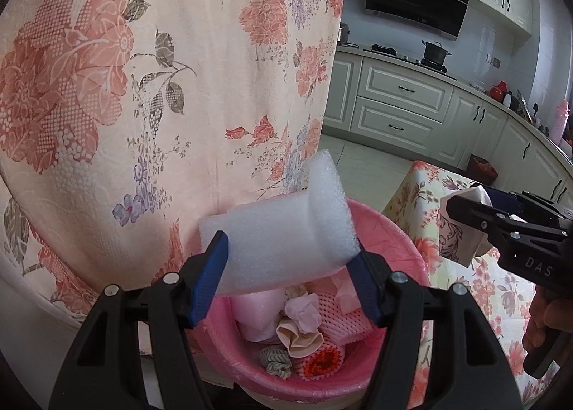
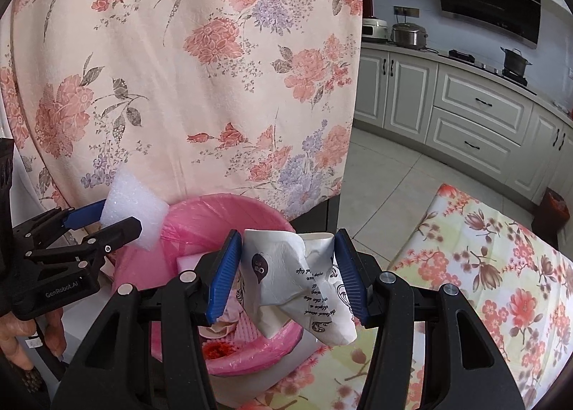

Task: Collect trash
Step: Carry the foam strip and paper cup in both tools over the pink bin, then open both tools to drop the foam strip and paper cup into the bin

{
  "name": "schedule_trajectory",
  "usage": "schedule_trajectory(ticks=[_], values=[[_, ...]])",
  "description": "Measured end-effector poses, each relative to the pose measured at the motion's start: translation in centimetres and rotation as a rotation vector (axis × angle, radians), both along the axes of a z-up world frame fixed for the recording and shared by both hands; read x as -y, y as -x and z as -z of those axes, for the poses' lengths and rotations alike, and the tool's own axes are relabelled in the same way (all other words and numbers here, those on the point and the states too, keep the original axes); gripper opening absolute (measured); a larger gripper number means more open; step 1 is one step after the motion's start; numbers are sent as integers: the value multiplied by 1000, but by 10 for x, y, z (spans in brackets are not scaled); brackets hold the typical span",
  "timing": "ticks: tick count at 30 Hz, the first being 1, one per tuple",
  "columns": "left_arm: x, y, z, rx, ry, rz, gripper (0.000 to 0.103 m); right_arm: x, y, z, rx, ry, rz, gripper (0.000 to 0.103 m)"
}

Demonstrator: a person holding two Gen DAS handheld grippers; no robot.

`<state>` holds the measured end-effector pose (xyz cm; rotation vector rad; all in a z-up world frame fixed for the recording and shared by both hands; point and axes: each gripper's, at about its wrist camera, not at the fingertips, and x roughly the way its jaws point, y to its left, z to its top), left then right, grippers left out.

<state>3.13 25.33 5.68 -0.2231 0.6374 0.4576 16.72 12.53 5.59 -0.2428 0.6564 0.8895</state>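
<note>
My left gripper (image 1: 290, 266) is shut on a white foam sheet (image 1: 283, 234) and holds it just above the pink-lined trash bin (image 1: 397, 230). The bin holds several scraps: pink foam net, crumpled paper, fabric bits. My right gripper (image 2: 286, 273) is shut on a crushed white paper cup (image 2: 297, 277) with dark print, over the bin's (image 2: 229, 209) right rim. In the right wrist view the left gripper (image 2: 118, 220) with the foam (image 2: 134, 211) shows at the left. In the left wrist view the right gripper (image 1: 476, 209) with the cup (image 1: 458, 234) shows at the right.
A floral cloth (image 1: 161, 87) hangs right behind the bin. A surface with a floral cover (image 2: 483, 284) lies to the right of the bin. Kitchen cabinets (image 1: 401, 101), a stove with a pot (image 1: 435, 49) and tiled floor (image 2: 394, 187) are beyond.
</note>
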Motion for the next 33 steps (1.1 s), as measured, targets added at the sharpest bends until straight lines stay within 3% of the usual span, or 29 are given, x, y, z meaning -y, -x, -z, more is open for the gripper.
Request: schedule_trajectory(ticks=[12,19,33], values=[[-10,-8,0,-2,-2,-21,64,-7,-2,4,-8,6,-7,51],[-16,-7,-1,9,3,-39,73,-14,-4,6,-15,8,-12,51],[-14,6,-10,46,2,-69,73,-25,-1,7,-13,9,-32,52]])
